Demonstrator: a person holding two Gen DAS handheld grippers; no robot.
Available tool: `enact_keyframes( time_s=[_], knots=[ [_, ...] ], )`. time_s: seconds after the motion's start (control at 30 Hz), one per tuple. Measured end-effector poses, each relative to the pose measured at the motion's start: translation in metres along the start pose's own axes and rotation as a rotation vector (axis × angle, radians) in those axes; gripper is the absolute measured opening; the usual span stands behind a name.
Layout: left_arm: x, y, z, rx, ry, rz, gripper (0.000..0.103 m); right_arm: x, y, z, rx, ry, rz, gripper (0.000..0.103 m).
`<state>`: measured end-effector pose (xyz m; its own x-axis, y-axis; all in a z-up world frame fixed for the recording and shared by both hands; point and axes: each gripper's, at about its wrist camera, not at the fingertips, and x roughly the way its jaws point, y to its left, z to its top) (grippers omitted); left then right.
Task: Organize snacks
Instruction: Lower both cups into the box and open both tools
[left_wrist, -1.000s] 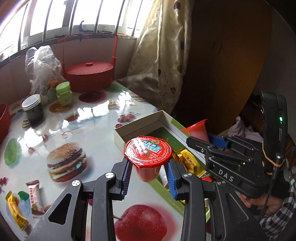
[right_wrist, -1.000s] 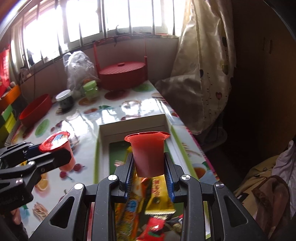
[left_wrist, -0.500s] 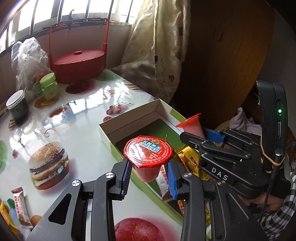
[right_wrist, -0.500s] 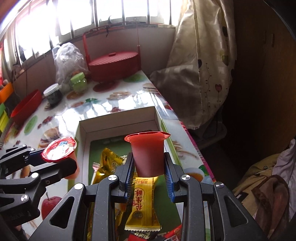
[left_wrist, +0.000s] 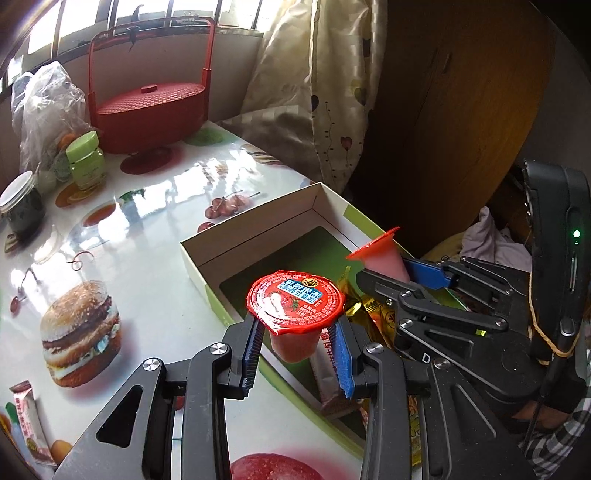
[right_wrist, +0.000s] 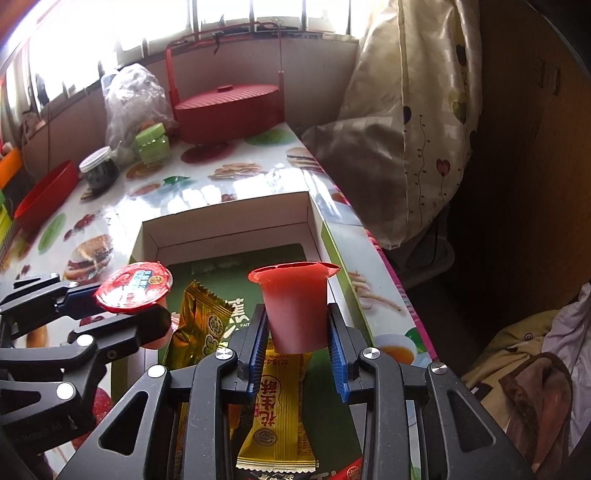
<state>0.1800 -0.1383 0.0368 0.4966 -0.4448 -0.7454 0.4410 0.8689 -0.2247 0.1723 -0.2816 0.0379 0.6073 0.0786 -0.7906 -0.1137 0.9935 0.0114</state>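
My left gripper (left_wrist: 297, 350) is shut on a red-lidded jelly cup (left_wrist: 294, 301) and holds it upright over the near left wall of the open cardboard box (left_wrist: 255, 236). My right gripper (right_wrist: 297, 347) is shut on a second red jelly cup (right_wrist: 295, 306), upright above the box's inside (right_wrist: 236, 236). In the box lie a gold wrapped snack (right_wrist: 201, 325) and a yellow wrapped bar (right_wrist: 275, 421). The right gripper (left_wrist: 402, 275) shows in the left wrist view with its cup (left_wrist: 380, 254); the left gripper's cup shows in the right wrist view (right_wrist: 135, 282).
A pink wrapped snack (left_wrist: 27, 421) lies on the table at the near left. At the far end stand a red lidded basket (left_wrist: 147, 107), a green-lidded jar (left_wrist: 85, 158), a dark jar (left_wrist: 20, 206) and a plastic bag (left_wrist: 40, 99). A curtain (left_wrist: 332, 85) hangs beyond the table's right edge.
Both grippers have moved forward with their cups, further over the box. The left cup has gone from beside the box's left wall to over it.
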Motion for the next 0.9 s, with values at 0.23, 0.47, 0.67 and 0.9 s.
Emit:
enact_keyframes(
  time_s=[0.23,0.47,0.67,0.9],
  knots=[
    [0.0022,0.0002,0.0009,-0.004,0.007,-0.007,0.036,-0.0010,0.0000,0.0004,-0.008,-0.001,-0.009,0.030],
    [0.0022,0.0021,-0.0006,-0.016,0.000,-0.012,0.036,0.0002,0.0018,-0.0001,-0.005,-0.003,-0.024,0.035],
    [0.0011,0.0013,-0.0001,-0.018,0.001,-0.012,0.039,-0.0031,-0.0001,-0.0024,0.013,-0.014,-0.030,0.042],
    [-0.0059,-0.0010,-0.0021,-0.022,-0.010,-0.014,0.045,-0.0082,-0.0026,-0.0061,0.037,-0.024,-0.024,0.046]
  ],
)
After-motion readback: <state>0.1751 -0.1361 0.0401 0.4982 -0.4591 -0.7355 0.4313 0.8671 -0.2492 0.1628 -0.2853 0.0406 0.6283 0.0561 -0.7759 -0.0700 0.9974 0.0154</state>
